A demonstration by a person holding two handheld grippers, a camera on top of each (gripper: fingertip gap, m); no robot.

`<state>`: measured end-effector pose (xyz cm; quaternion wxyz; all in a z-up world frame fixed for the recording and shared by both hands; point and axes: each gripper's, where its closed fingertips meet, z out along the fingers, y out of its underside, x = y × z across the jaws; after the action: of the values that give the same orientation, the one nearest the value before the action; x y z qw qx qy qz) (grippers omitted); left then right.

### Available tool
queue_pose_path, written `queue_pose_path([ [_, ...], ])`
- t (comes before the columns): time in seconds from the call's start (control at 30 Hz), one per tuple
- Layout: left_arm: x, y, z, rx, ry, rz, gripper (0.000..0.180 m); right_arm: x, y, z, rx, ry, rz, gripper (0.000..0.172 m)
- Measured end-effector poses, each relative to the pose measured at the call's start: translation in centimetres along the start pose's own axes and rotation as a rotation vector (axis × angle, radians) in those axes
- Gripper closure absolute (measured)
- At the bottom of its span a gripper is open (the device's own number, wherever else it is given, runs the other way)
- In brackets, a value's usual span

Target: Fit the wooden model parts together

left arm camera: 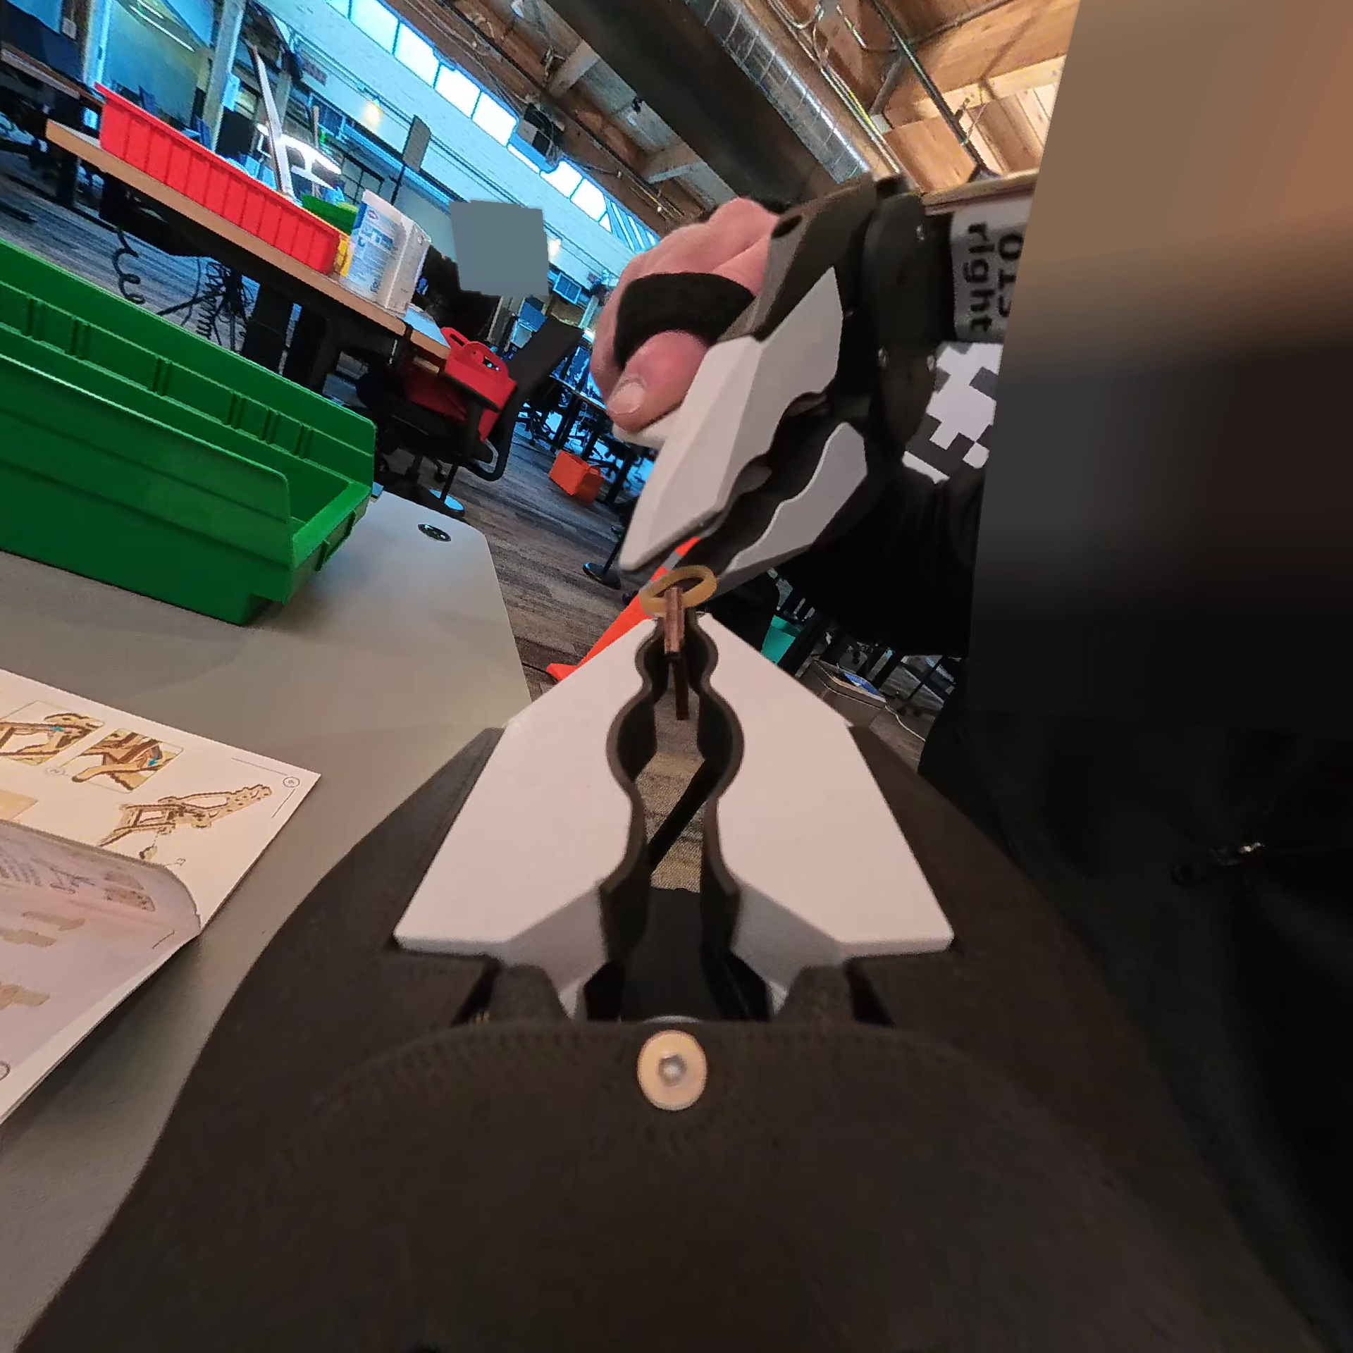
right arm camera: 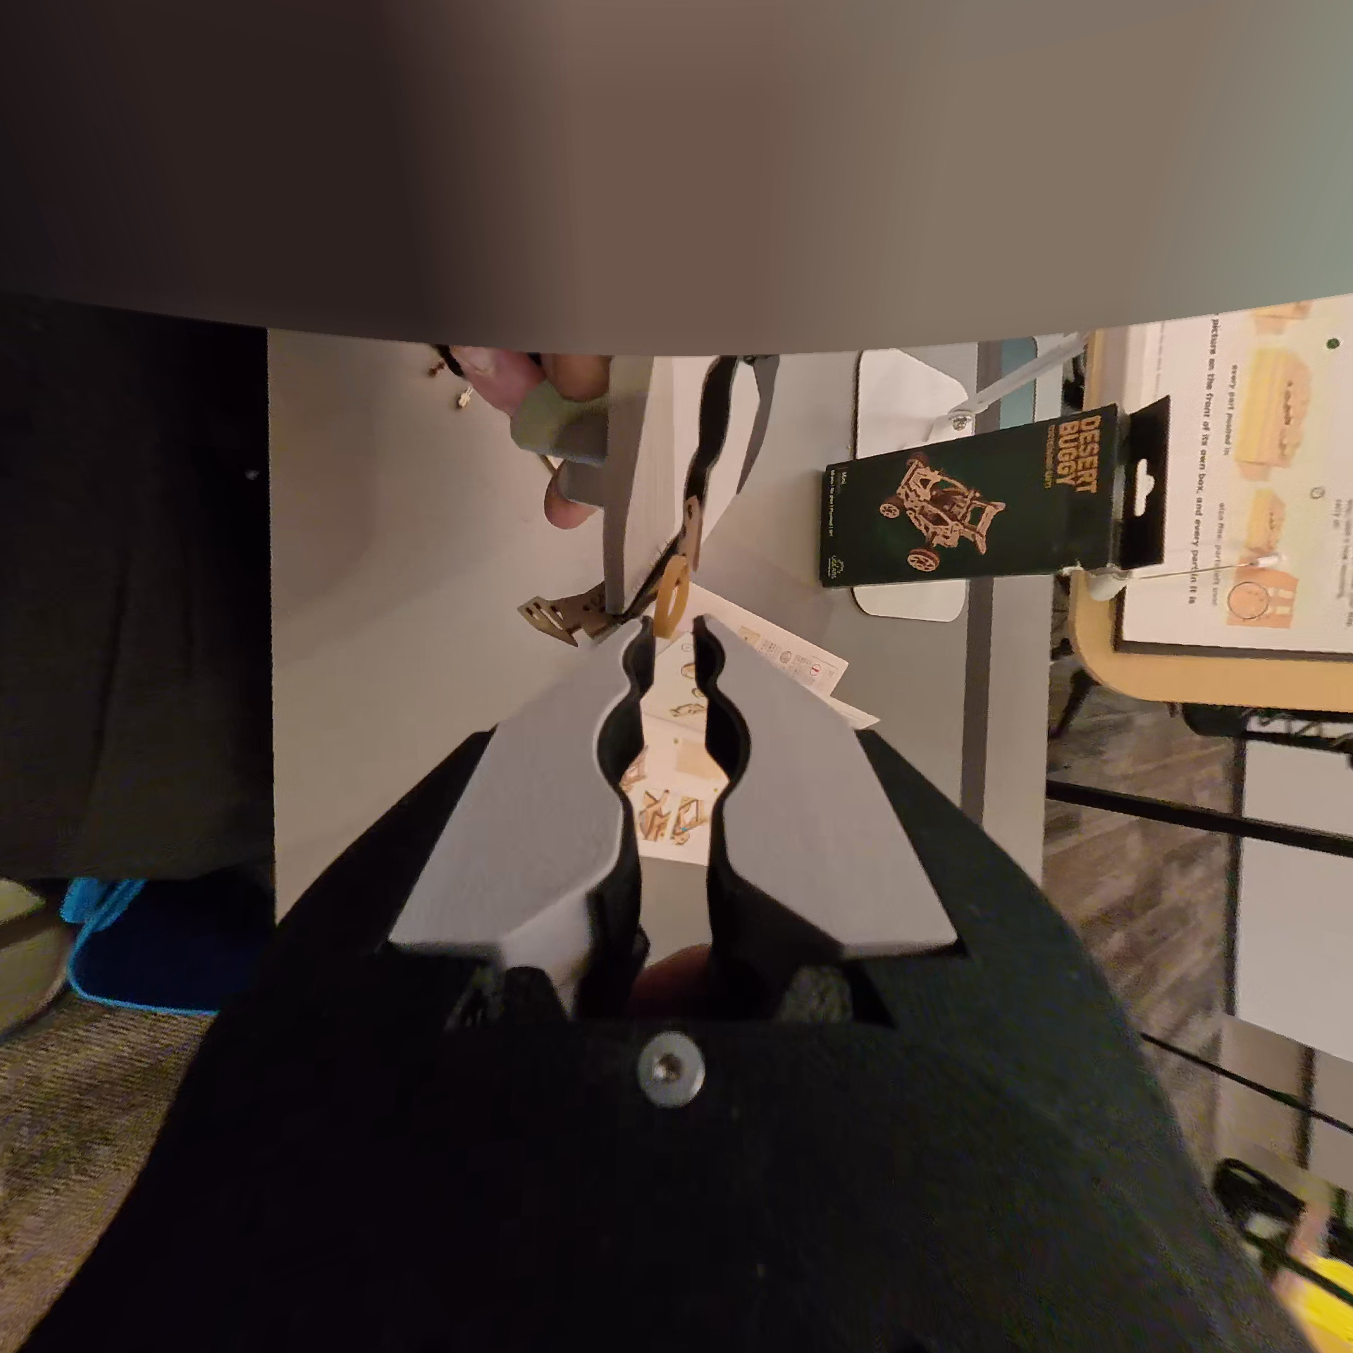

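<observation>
My left gripper is shut on a thin brown wooden part, seen edge-on between its pads. In the right wrist view the same flat part sticks out to the left of the left gripper's fingers. A pale wooden ring sits on the part's top end. My right gripper comes down from above with its tips on either side of the ring. In its own view the right gripper has its pads apart. The ring stands just past the tips, with a gap to the right pad.
Green bins stand at the left on the grey table. An open instruction booklet lies near the left gripper and also shows in the right wrist view. A dark model box lies on the table beyond it. A hand holds the right gripper. The grippers are tip to tip, or close to it.
</observation>
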<state>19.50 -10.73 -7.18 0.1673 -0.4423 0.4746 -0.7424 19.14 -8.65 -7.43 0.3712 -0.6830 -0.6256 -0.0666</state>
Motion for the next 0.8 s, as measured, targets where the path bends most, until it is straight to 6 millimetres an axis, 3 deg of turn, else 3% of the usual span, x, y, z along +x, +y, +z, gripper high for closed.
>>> queue_pose_path([
  [0.23,0.4,-0.1,0.1,0.008,0.015,0.036,0.179,-0.3,0.5,-0.4,0.067,-0.087,0.200,0.146],
  [0.47,0.8,-0.4,0.1,0.025,0.026,0.074,0.179,-0.4,0.4,-0.6,0.117,-0.097,0.277,0.144],
  [0.67,2.4,-0.4,0.2,0.021,0.089,0.165,0.179,-0.3,-0.8,-1.7,0.415,-0.304,0.615,0.135],
  [0.8,2.8,-0.1,-0.1,0.000,0.104,0.209,0.179,-0.1,-0.6,-0.9,0.516,-0.348,0.766,0.139],
])
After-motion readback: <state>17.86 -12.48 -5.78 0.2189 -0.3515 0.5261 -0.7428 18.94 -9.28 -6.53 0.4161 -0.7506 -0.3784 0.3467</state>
